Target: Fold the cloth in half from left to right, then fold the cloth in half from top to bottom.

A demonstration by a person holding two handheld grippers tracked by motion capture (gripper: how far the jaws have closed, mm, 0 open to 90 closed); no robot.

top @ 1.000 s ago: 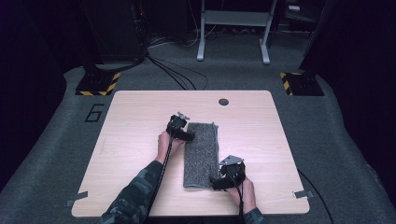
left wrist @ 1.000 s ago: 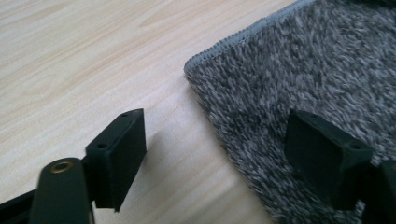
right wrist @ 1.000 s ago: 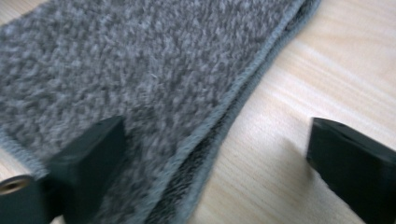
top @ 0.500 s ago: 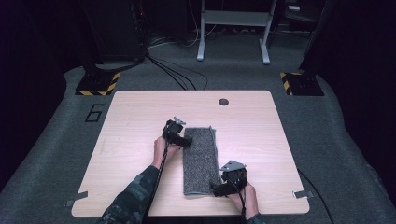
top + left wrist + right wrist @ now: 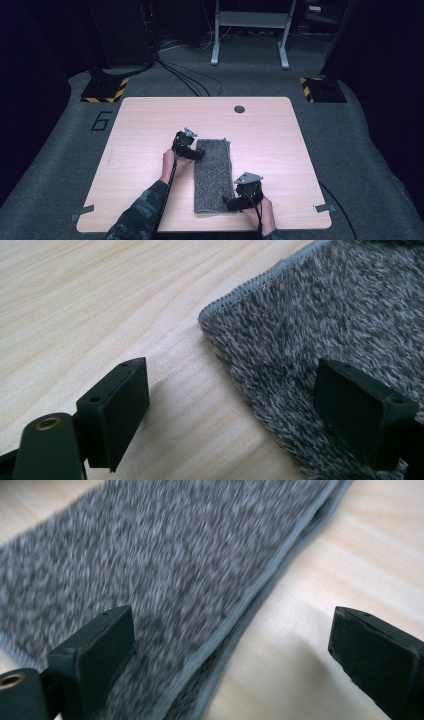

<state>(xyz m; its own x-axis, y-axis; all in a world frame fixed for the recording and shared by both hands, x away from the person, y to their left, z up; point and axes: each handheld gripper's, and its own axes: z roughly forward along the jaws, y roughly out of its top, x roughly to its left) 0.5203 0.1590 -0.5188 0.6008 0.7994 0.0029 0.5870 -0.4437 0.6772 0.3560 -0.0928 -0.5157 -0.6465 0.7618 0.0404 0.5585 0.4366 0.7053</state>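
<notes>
A grey fluffy towel [image 5: 213, 175], folded into a long strip, lies flat on the wooden table [image 5: 150, 125]. My left gripper [image 5: 196, 154] is at its far left corner. Its jaws have just been opening and now stand open. In the left gripper view [image 5: 232, 385] one jaw hangs over bare wood and the other over the towel [image 5: 325, 315], whose edge lies between them untouched. My right gripper [image 5: 231, 202] is open at the towel's near right corner. In the right gripper view [image 5: 230, 625] the towel's [image 5: 175, 555] hemmed edge runs between the jaws.
A dark round hole [image 5: 239, 109] sits in the table near its far edge. Tape strips [image 5: 322, 207] mark the front corners. Beyond the table are a grey floor with cables, a stand base with yellow-black stripes [image 5: 105, 90], and a white frame's legs [image 5: 250, 35].
The left gripper has drawn back a little toward the near left. The towel lies slightly nearer the front edge than before. The right gripper has hardly moved.
</notes>
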